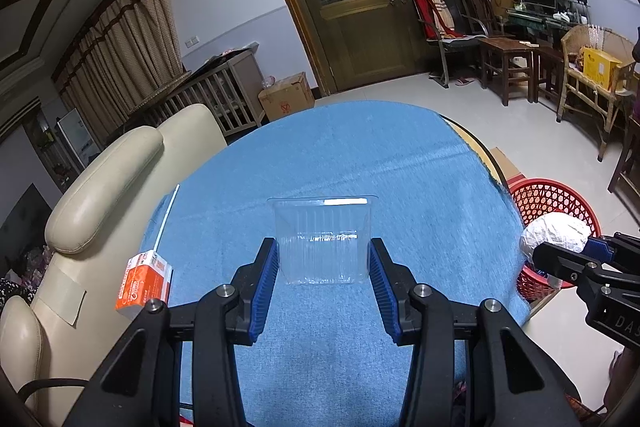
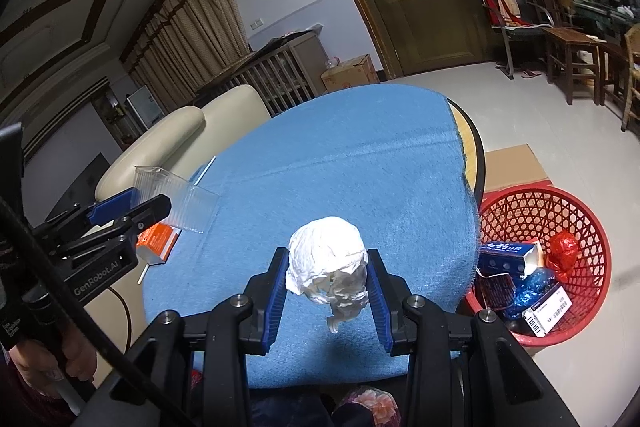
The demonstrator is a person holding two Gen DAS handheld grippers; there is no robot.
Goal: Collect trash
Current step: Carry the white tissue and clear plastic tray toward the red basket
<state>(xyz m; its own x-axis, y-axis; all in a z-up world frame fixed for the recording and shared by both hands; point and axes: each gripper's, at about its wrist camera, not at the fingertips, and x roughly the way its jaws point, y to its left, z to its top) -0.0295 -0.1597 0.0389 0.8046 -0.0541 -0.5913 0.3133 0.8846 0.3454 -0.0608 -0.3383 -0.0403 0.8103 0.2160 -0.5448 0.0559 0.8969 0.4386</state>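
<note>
My left gripper point(image 1: 323, 254) is shut on a clear plastic container point(image 1: 322, 239) and holds it over the blue cloth point(image 1: 360, 155); both also show in the right wrist view, the gripper point(image 2: 132, 207) and the container point(image 2: 176, 199). My right gripper point(image 2: 327, 263) is shut on a crumpled white paper ball point(image 2: 328, 259), lifted above the cloth point(image 2: 340, 155). In the left wrist view the ball point(image 1: 554, 233) sits in front of the red basket point(image 1: 560, 203). An orange carton point(image 1: 142, 281) and a white straw point(image 1: 166, 219) lie at the table's left edge.
The red mesh basket point(image 2: 584, 211) stands on the floor right of the round table, holding several pieces of trash. A cream sofa point(image 1: 100, 195) is left of the table. Cardboard point(image 2: 512, 163) lies on the floor beside the basket. Chairs and stools point(image 1: 508, 63) stand far right.
</note>
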